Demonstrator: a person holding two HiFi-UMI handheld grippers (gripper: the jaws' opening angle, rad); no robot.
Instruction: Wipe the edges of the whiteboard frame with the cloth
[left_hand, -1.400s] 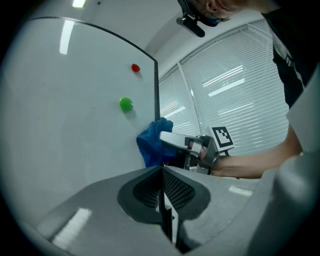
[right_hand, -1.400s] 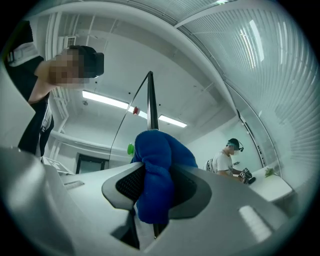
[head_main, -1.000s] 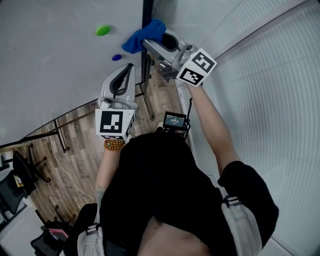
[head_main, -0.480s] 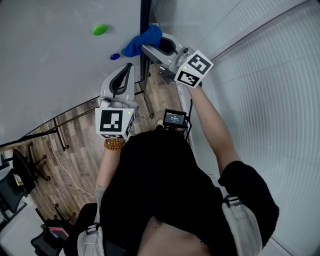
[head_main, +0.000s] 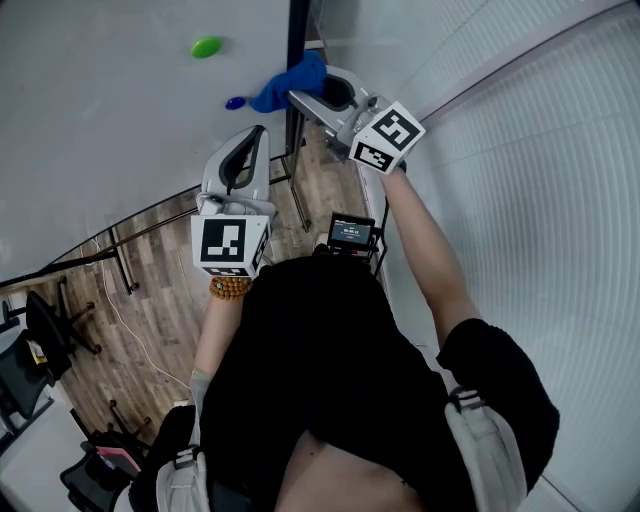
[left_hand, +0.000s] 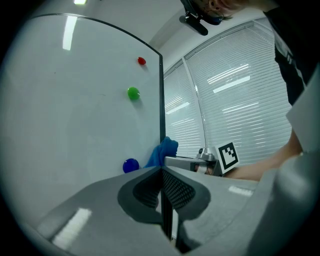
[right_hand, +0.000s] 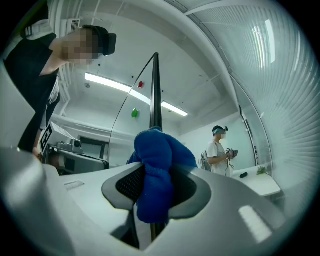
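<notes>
Whiteboard (head_main: 120, 120) fills our 10 o'clock; its dark frame edge (head_main: 297, 30) runs toward 12, blue cloth (head_main: 290, 82) against it, pinched in our right gripper (right_hand: 156, 175) fingers. Our left gripper (left_hand: 161, 175) fingers meet, empty. We risk the bunched cloth sliding off that narrow edge.

Office: whiteboard (head_main: 100, 120), window blinds (head_main: 560, 200), swivel chairs (head_main: 45, 340), wood floor (head_main: 160, 290)

No legible text anywhere (small screen (head_main: 350, 232) too blurred)
</notes>
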